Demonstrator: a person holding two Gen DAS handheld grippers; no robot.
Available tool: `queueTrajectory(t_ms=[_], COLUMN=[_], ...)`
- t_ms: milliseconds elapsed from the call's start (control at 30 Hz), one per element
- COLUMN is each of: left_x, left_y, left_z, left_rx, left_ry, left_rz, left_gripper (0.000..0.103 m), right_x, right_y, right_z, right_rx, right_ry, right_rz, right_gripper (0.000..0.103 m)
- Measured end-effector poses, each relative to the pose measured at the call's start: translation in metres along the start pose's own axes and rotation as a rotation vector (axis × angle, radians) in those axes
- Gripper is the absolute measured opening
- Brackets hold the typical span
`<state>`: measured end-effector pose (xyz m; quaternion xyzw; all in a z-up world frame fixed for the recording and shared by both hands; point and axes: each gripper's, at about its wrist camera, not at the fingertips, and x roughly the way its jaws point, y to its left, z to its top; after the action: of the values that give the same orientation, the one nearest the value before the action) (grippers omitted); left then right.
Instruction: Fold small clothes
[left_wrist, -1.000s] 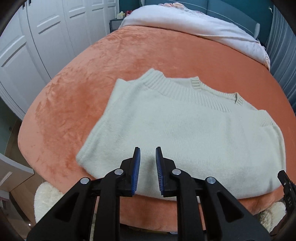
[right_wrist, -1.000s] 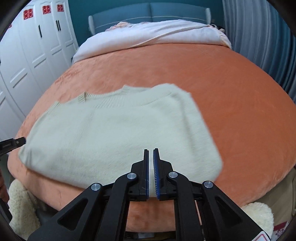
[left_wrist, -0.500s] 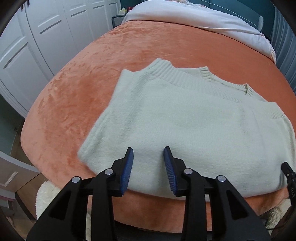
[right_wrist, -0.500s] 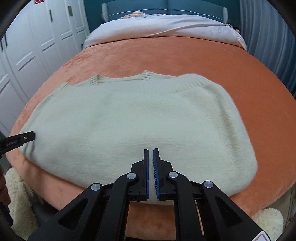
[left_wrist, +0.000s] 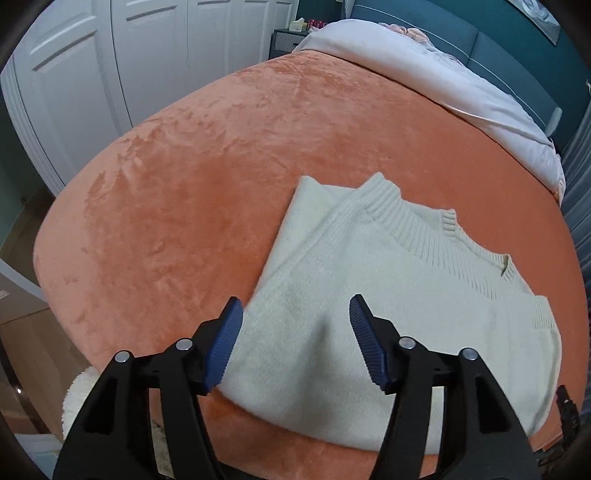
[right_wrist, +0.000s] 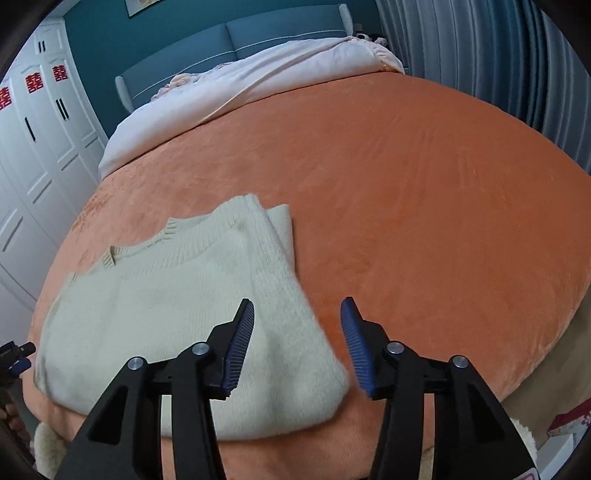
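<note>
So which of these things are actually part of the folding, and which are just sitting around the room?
Part of the job:
- cream sweater, lying on the orange blanket
- left hand-held gripper, open
- right hand-held gripper, open

Just lying about:
- white duvet
- blue headboard
- white wardrobe
- curtain

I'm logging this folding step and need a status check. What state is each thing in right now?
Left gripper: open, holding nothing, above the sweater's near left edge.
Right gripper: open, holding nothing, above the sweater's near right edge.
Sweater: lying flat on the blanket, partly folded, with layers stacked at its sides.
Blanket: spread over the bed.
Duvet: pushed back toward the headboard.
Wardrobe doors: closed.
</note>
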<state>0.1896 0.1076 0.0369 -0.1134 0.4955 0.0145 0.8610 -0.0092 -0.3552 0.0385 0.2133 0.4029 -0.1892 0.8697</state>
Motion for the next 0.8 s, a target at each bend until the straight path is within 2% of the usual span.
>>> queueTrajectory(t_ms=[100, 133, 167, 200, 233, 267, 333, 367, 400, 433, 500, 633, 700, 800], left_x=[0.023, 0.026, 0.027, 0.025, 0.02, 0.016, 0.013, 0.017, 0.024, 0.031, 0.04, 0.021, -0.002, -0.031], left_y=[0.007, 0.006, 0.005, 0.007, 0.012, 0.017, 0.019, 0.017, 0.016, 0.017, 0.021, 0.019, 0.013, -0.017], left_z=[0.002, 0.002, 0.002, 0.004, 0.007, 0.01, 0.014, 0.015, 0.014, 0.012, 0.01, 0.01, 0.004, -0.017], left_rx=[-0.037, -0.019, 0.004, 0.004, -0.02, -0.047, -0.04, -0.016, -0.002, -0.005, -0.032, -0.027, -0.007, 0.052], left_ry=[0.062, 0.057, 0.055, 0.044, 0.035, 0.03, 0.02, 0.023, 0.033, 0.047, 0.061, 0.046, 0.006, -0.037], left_rz=[-0.019, 0.006, 0.027, 0.02, -0.018, -0.054, -0.056, -0.031, -0.007, 0.0, 0.0, 0.003, 0.012, -0.05], left_gripper=[0.06, 0.048, 0.031, 0.022, 0.013, 0.011, 0.01, 0.01, 0.01, 0.011, 0.011, 0.013, 0.013, 0.011], right_x=[0.027, 0.031, 0.033, 0.03, 0.022, 0.01, -0.009, -0.011, -0.004, 0.015, 0.056, 0.011, -0.024, -0.043], right_y=[0.006, 0.008, 0.013, 0.017, 0.02, 0.02, 0.018, 0.016, 0.013, 0.011, 0.005, 0.014, 0.035, 0.089], right_z=[0.004, 0.003, 0.004, 0.006, 0.008, 0.013, 0.021, 0.022, 0.019, 0.015, 0.001, 0.004, -0.001, -0.021], right_rx=[-0.027, -0.038, -0.054, -0.064, -0.054, -0.034, -0.006, 0.003, -0.001, -0.022, -0.062, -0.084, -0.144, -0.283], right_ry=[0.061, 0.068, 0.068, 0.06, 0.028, -0.019, -0.082, -0.099, -0.091, -0.039, 0.113, -0.017, -0.096, -0.075], right_rz=[-0.02, -0.001, 0.023, 0.037, 0.059, 0.094, 0.12, 0.12, 0.101, 0.052, -0.019, -0.049, -0.029, 0.104], right_gripper=[0.058, 0.057, 0.036, 0.011, 0.011, 0.009, 0.008, 0.008, 0.008, 0.008, 0.011, 0.015, 0.023, 0.021])
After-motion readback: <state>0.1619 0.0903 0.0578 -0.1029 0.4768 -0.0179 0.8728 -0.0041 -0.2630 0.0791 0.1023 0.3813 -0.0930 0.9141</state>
